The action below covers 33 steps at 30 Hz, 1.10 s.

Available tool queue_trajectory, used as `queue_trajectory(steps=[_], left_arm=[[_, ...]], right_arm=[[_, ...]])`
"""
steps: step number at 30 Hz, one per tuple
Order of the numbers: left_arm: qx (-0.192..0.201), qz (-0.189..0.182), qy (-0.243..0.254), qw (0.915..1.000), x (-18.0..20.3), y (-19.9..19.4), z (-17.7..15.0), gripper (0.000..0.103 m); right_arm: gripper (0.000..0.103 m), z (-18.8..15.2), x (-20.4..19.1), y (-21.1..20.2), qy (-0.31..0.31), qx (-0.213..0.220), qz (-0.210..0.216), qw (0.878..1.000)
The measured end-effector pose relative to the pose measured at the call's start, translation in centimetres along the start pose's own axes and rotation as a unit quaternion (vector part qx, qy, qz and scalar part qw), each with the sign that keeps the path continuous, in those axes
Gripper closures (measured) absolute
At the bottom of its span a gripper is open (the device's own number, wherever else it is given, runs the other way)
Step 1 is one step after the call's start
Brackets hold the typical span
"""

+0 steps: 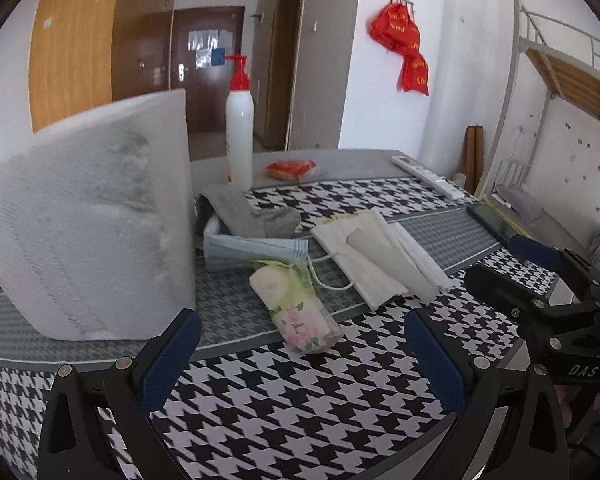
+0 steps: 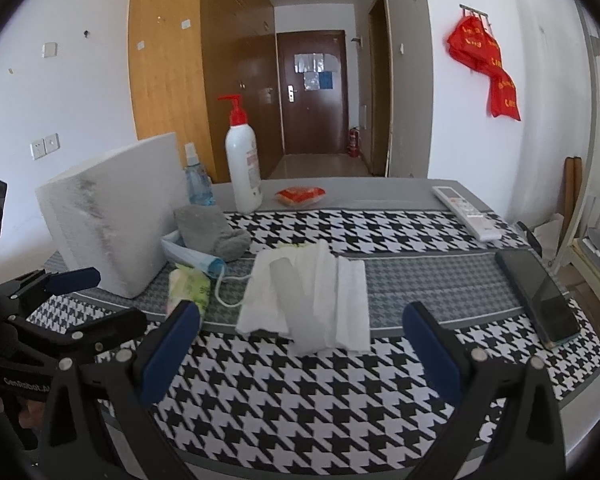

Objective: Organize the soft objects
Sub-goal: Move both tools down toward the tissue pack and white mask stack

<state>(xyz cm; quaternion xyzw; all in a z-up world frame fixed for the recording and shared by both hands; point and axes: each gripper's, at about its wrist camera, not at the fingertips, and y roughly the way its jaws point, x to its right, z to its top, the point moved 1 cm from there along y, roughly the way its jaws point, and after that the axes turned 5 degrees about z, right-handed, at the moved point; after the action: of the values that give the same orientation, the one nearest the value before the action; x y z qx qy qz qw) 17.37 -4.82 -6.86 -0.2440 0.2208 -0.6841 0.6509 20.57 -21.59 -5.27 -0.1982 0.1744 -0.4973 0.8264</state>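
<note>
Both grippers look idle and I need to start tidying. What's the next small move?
Probably ease the right gripper forward onto the white masks. Its jaws are open and empty, and the masks lie loose straight ahead, nearest of the soft items. The left gripper is also open, facing the tissue pack.

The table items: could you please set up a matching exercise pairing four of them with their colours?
Things:
1. Sock
2. Pump bottle
3. Phone
4. Snack packet

Colours:
A. Orange-red
B. White with a red top
C. Grey
D. Black

Pairs: 1-C, 2-B, 3-D, 4-A
</note>
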Motion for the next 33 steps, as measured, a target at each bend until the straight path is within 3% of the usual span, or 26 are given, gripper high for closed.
queue_trajectory(steps=[6, 9, 16, 19, 29, 33], left_arm=[[-0.032, 0.007, -0.011, 0.9994, 0.1, 2.0, -0.1, 0.007], [-0.059, 0.017, -0.012, 0.9981, 0.5, 3.5, -0.3, 0.016], [-0.083, 0.042, -0.025, 0.9953, 0.5, 4.7, -0.2, 0.017], [-0.099, 0.045, -0.028, 0.9937, 0.8, 5.5, -0.1, 0.023], [-0.109, 0.067, -0.041, 0.991, 0.6, 6.8, 0.1, 0.025], [-0.106, 0.07, -0.038, 0.9911, 0.6, 6.8, 0.3, 0.037]], right_arm=[[0.0, -0.2, 1.0, 0.5, 0.004, -0.004, -0.001, 1.0], [0.0, -0.3, 1.4, 1.0, 0.009, -0.01, -0.004, 1.0], [0.0, -0.4, 1.7, 1.5, 0.003, -0.011, -0.001, 1.0], [0.0, -0.7, 2.0, 1.9, 0.001, -0.019, -0.004, 1.0], [0.001, -0.7, 2.0, 2.7, -0.019, -0.026, -0.004, 0.999], [0.006, -0.7, 1.9, 3.3, -0.021, -0.035, 0.0, 0.999]])
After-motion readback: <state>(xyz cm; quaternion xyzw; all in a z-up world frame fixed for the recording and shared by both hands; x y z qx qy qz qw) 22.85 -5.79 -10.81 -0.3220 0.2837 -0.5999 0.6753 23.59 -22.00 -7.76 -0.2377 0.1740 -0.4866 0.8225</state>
